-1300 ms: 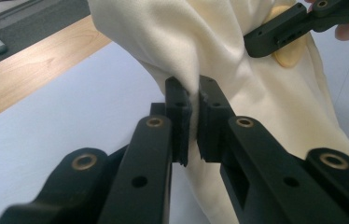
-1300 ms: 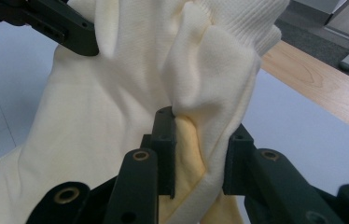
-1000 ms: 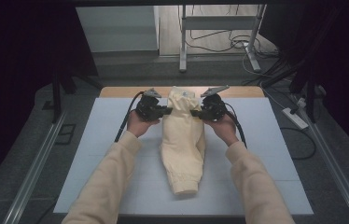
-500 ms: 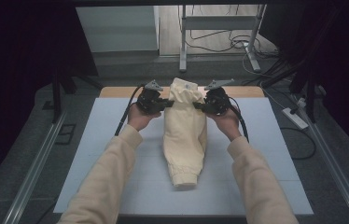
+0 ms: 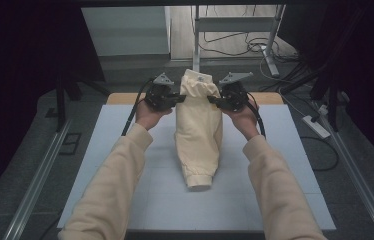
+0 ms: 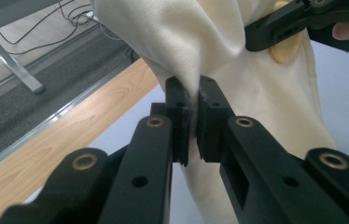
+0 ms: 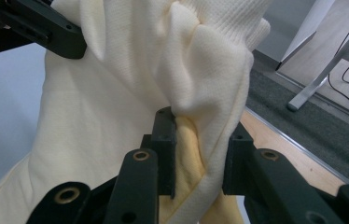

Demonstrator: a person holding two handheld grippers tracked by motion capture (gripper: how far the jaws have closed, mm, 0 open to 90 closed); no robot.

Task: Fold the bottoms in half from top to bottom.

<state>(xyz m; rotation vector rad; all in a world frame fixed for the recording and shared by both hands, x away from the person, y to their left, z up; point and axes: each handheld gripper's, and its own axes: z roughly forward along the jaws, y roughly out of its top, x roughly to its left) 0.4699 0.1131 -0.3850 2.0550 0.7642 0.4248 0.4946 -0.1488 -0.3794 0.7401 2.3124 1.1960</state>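
The left claw [image 5: 180,98] is pinching a fold of the cream garment [image 5: 198,135]; in the left gripper view its two black jaws stand almost pressed together, with a thin ridge of the cloth [image 6: 210,56] caught between the pads. From that claw the garment bunches up and to the right, then hangs down toward the white mat [image 5: 105,165] on the counter [image 5: 117,97], its ribbed cuff [image 5: 198,179] resting on the mat nearest the person. Across the bunched top, level with the left claw, the right claw [image 5: 214,100] is pinching the garment's other side. In the right gripper view its jaws stand wider apart, with a thicker wad of knit fabric [image 7: 196,140] filling the gap between them. Both sleeves [image 5: 120,185] reach in from the near edge.
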